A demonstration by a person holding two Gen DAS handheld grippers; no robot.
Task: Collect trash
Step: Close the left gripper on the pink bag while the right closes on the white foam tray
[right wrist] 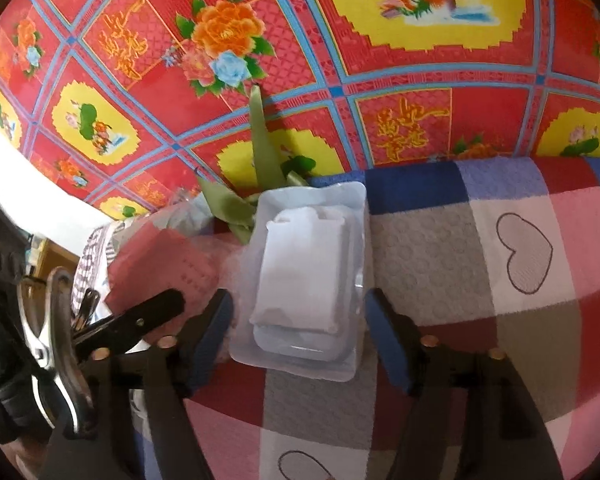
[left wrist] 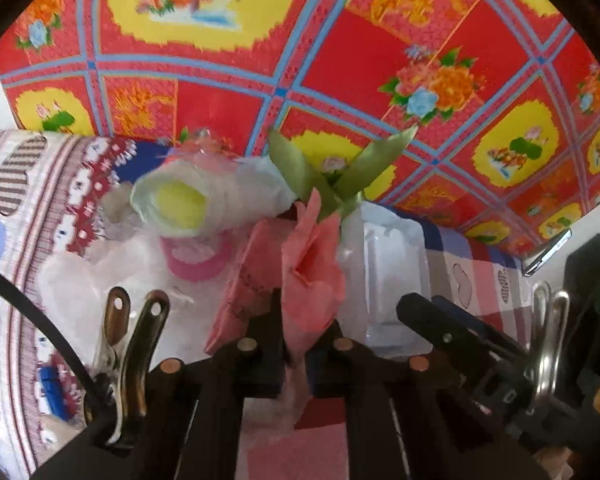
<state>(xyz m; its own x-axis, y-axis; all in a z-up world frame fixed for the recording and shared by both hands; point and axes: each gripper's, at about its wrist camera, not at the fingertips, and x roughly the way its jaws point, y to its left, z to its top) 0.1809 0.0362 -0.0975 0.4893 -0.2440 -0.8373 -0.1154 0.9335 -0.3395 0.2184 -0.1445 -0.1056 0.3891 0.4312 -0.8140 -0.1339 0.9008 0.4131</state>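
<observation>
In the left wrist view my left gripper [left wrist: 296, 344] is shut on a pink artificial flower [left wrist: 312, 272]; its green leaves [left wrist: 340, 172] stick out ahead. Just right of the flower lies a clear plastic blister pack [left wrist: 384, 272]. In the right wrist view this blister pack [right wrist: 304, 280] lies on the checked blanket between the fingers of my right gripper [right wrist: 300, 320]. That gripper is open, one finger along each long edge, and I see no clamping. The flower's leaves [right wrist: 260, 152] and pink petals [right wrist: 160, 264] show at the left.
A crumpled white-and-yellow wrapper [left wrist: 180, 200], a pink ring-shaped piece [left wrist: 196, 260] and thin white plastic lie left of the flower. The checked blanket [right wrist: 500, 248] with heart prints covers the surface. Beyond its edge is a red, yellow and blue flowered sheet [right wrist: 340, 60].
</observation>
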